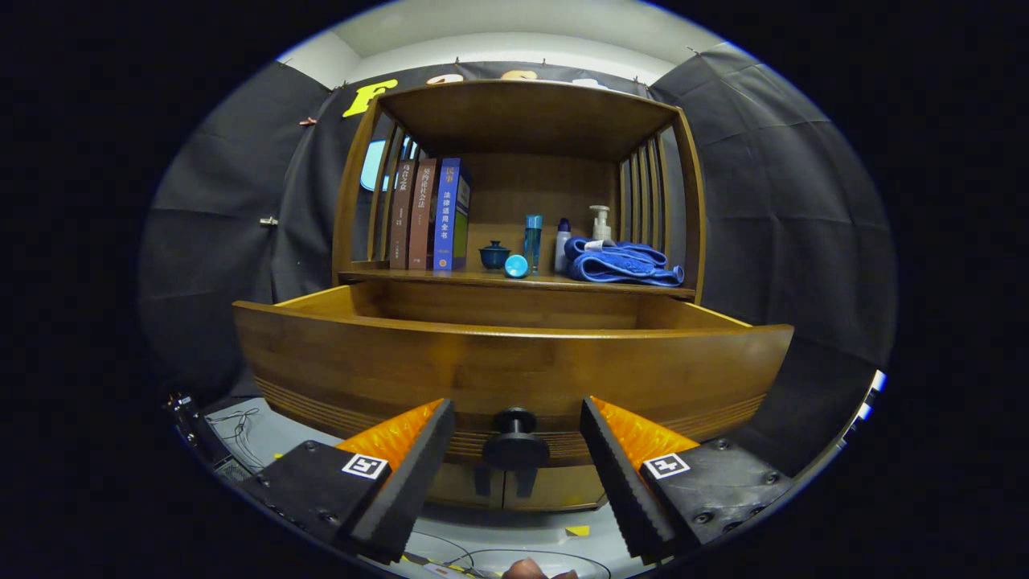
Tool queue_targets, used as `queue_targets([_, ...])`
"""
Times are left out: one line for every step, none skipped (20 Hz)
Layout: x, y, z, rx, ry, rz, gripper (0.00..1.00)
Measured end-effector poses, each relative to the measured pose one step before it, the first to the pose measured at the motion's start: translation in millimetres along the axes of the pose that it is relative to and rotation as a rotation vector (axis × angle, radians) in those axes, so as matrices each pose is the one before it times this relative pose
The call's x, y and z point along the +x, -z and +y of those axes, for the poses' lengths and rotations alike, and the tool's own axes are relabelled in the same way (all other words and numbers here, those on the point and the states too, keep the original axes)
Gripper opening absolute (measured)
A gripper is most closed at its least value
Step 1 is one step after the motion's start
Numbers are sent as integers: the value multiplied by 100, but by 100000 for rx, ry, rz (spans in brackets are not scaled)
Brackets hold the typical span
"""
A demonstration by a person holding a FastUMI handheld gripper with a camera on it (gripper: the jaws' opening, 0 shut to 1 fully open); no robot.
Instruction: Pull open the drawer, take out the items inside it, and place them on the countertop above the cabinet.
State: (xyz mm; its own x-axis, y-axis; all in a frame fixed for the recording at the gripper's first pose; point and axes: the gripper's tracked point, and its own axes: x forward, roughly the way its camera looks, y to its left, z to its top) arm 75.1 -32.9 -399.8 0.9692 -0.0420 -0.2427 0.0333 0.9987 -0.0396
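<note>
the gripper (514,438) has its fingers spread apart, touching nothing, with the dark knob (514,438) between them. the knob sits on the drawer (514,366), pulled out from the cabinet. beyond, the countertop (482,279) carries books (430,213), bottles and a blue towel (619,263).

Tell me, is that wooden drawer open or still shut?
Open. The drawer juts out from under the shelf, its side walls showing. Its knob sits between the gripper's spread fingers, untouched. Its contents are hidden.
</note>
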Motion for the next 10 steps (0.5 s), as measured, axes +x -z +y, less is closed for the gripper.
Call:
queue_targets([270, 42, -96, 717, 374, 249, 100])
queue_targets([250, -47, 119, 682, -1052, 380, 100])
queue_targets([-100, 64, 231, -236, -298, 45, 100])
queue_targets([62, -194, -77, -1049, -171, -1056, 100])
queue_targets([44, -149, -20, -971, 16, -537, 100])
queue_targets([4, 20, 11, 507, 115, 330, 100])
queue_targets([17, -121, 52, 1168, 0, 462, 100])
queue_targets([142, -355, 151, 1726, 51, 86, 100])
queue_targets([271, -381, 134, 1493, 307, -309, 100])
queue_targets([397, -361, 61, 239, 224, -528, 100])
